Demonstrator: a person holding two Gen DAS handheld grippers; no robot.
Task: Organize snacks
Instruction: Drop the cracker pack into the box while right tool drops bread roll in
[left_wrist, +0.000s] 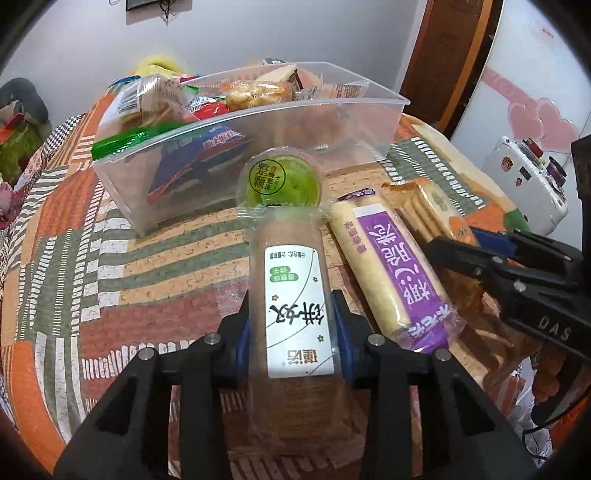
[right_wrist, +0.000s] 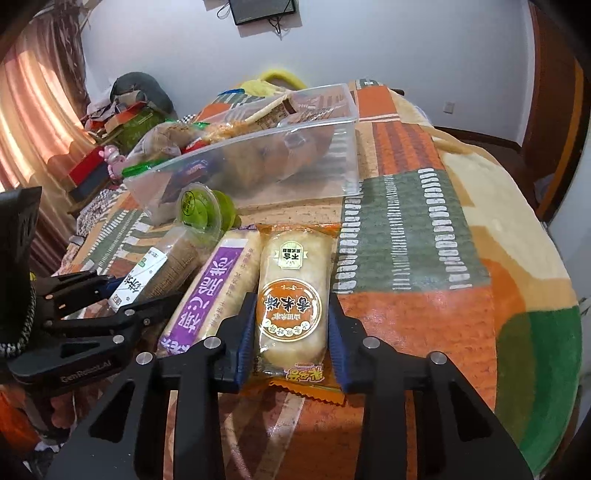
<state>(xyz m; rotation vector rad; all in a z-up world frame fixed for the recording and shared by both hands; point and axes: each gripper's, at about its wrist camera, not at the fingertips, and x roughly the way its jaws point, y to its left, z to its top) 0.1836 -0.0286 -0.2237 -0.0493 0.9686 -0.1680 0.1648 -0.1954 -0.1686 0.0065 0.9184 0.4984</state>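
Observation:
My left gripper (left_wrist: 291, 328) is shut on a brown biscuit pack with a white label (left_wrist: 291, 295) that lies on the patterned cloth. My right gripper (right_wrist: 291, 328) has its pads against both sides of an orange rice-cracker pack (right_wrist: 293, 295) on the cloth. A purple-labelled cracker roll (left_wrist: 391, 266) lies between the two packs; it also shows in the right wrist view (right_wrist: 218, 284). A green jelly cup (left_wrist: 282, 181) stands in front of the clear plastic bin (left_wrist: 258, 114) that holds several snacks. The right gripper shows at the right of the left wrist view (left_wrist: 491, 254).
The table is covered with an orange, green and cream patchwork cloth (right_wrist: 424, 221). Clutter and boxes (right_wrist: 122, 122) lie beyond the far left edge by a curtain. A white fridge with magnets (left_wrist: 528, 173) stands at the right. The left gripper's body (right_wrist: 85, 306) sits close beside the right one.

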